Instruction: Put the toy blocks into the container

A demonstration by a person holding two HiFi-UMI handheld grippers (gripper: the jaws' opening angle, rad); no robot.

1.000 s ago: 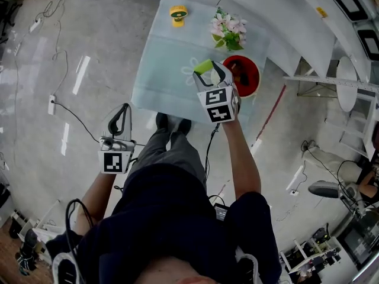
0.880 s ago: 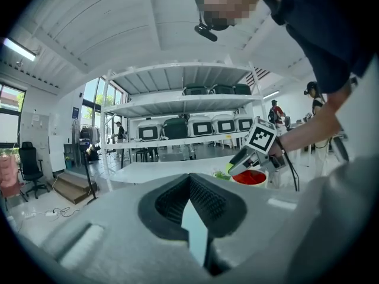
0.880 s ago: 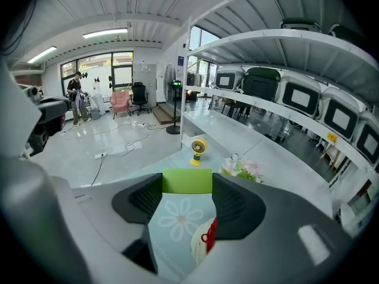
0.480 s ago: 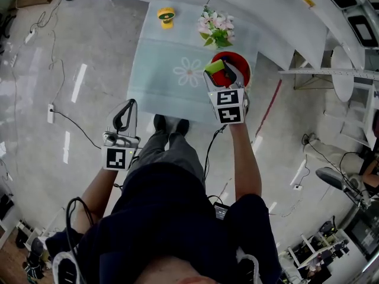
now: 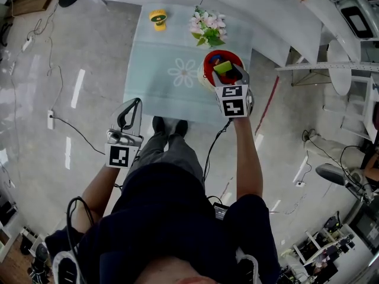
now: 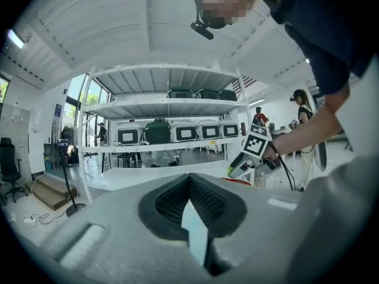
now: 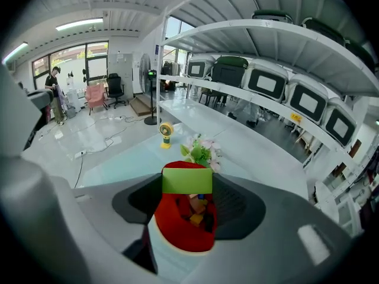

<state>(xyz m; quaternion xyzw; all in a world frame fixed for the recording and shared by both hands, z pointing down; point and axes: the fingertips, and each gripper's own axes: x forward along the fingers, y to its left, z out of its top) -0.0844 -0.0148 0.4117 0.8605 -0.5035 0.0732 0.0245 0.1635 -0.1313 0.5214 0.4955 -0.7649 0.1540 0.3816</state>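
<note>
Carried across since a second ago: right tool (image 5: 228, 73) with green block (image 5: 223, 67), from above the flower print (image 5: 183, 73) on the tabletop (image 5: 154, 90) out toward 3 o'clock, now directly over the red container (image 5: 206, 65). Also nudged closer to the tabletop's near edge: left tool (image 5: 136, 102).

Right tool clamped on the green block, jaws wide, one pad on each end. Block flat and level across the gap, above the container's mouth, not yet inside. Under it in the right gripper view: yellow and blue blocks (image 7: 197, 216) already in the container.

Container on the tabletop's 3 o'clock side, close to the right edge, just beside the flower pot (image 5: 205, 29) at 1 o'clock. Yellow fan (image 5: 157, 19) at 11 o'clock, near the far edge. Whole 9 o'clock half and near strip of tabletop bare apart from the print, so plenty of free room there.

Left tool narrow, tips together, nothing between. Held off the tabletop's 7 o'clock corner over open floor (image 5: 89, 52), well apart from the container.

Shoes (image 5: 169, 125) right at the near edge, 6 o'clock. Cables (image 5: 71, 116) on the floor at 9 o'clock. White shelving (image 5: 278, 16) along the far side round to 2 o'clock, only a narrow gap to the tabletop's edge by the container.
</note>
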